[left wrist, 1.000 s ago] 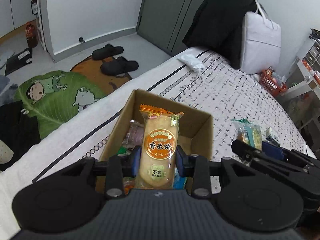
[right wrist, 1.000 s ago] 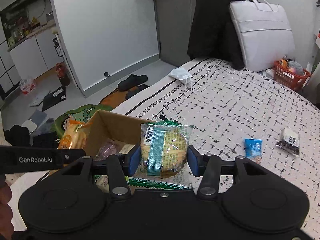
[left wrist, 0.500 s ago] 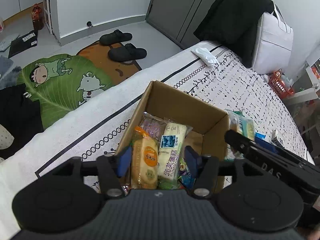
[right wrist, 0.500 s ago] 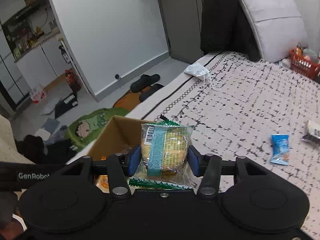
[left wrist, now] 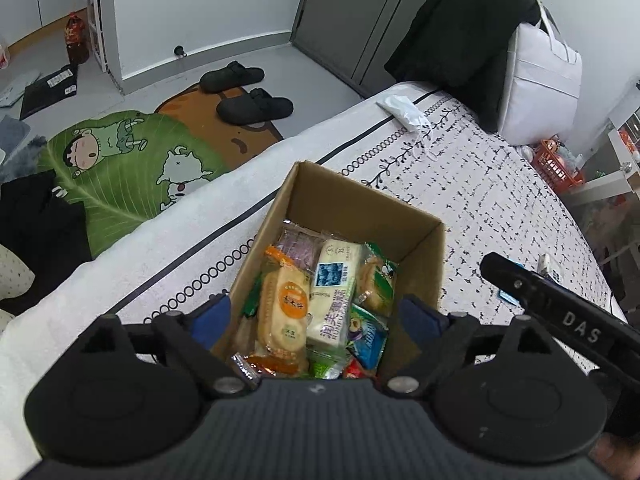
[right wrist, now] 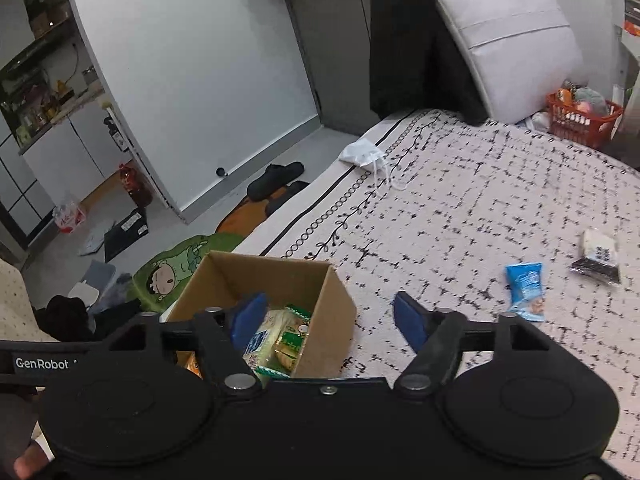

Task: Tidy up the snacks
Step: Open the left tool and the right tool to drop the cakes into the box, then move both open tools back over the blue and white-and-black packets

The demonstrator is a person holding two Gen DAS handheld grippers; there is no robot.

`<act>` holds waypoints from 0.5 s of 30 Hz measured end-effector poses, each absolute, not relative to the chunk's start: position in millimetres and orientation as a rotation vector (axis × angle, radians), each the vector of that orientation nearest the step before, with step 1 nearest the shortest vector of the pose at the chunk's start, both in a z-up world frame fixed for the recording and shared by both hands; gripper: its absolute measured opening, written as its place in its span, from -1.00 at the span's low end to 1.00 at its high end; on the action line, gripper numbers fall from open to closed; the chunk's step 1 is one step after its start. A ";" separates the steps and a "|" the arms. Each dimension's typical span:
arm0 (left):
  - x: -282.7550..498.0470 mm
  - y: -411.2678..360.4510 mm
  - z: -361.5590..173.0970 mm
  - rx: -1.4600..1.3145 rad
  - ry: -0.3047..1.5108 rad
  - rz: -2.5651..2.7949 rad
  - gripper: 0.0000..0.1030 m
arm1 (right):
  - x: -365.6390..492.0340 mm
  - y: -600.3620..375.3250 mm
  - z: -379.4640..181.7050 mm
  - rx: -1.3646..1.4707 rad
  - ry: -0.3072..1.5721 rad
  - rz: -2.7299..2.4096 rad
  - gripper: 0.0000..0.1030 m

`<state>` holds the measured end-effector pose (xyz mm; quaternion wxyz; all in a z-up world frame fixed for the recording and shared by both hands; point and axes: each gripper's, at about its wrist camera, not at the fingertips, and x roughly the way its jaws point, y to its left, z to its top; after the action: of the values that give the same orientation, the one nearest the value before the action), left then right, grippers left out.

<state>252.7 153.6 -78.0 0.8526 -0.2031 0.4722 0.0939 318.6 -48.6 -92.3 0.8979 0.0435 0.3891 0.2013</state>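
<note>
Presently, my left gripper (left wrist: 316,314) has its blue-padded jaws spread wide, having just been opening, with nothing pinched between them. They hang above the open brown cardboard box (left wrist: 420,236), and I look straight down into it. Inside lies the orange-and-yellow rice cracker packet (left wrist: 284,312), flat on the pile and clear of both pads. Just beside it lies a white-and-blue wrapped cake (left wrist: 334,294), and against that a green-edged clear packet of round biscuits (left wrist: 378,284). Other wrappers lie beneath them; I cannot read those.

My right gripper (right wrist: 326,318) likewise has its jaws standing apart, also just opened, gripping nothing. Its left pad sits over the box (right wrist: 336,320) interior and its right pad over the bedspread. Through the gap I see the green-edged packet (right wrist: 294,338) lying inside the box, atop the white-and-blue cake (right wrist: 260,346).

Both views show the box resting on the white bedspread with black dash pattern (right wrist: 460,200), near its bordered edge. Well apart from the box, on the bedspread, lie a small blue snack sachet (right wrist: 526,290) and a clear-and-black snack packet (right wrist: 598,256). A white face mask (right wrist: 362,152) lies near the far edge.
</note>
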 end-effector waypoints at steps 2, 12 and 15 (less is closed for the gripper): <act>251.2 150.4 -74.3 -0.423 0.988 0.197 0.81 | 316.0 -55.2 -87.5 0.082 0.792 0.414 0.68; 246.3 118.4 -57.2 -0.379 0.916 0.170 1.00 | 306.1 -92.4 -77.5 0.021 0.772 0.383 1.00; 245.4 105.1 -52.5 -0.366 0.887 0.154 1.00 | 305.2 -107.7 -76.8 0.010 0.775 0.366 1.00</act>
<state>245.4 105.1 -52.5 0.8843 -0.1759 0.4262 0.0741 305.2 -107.7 -76.8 0.9095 0.0046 0.3759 0.1772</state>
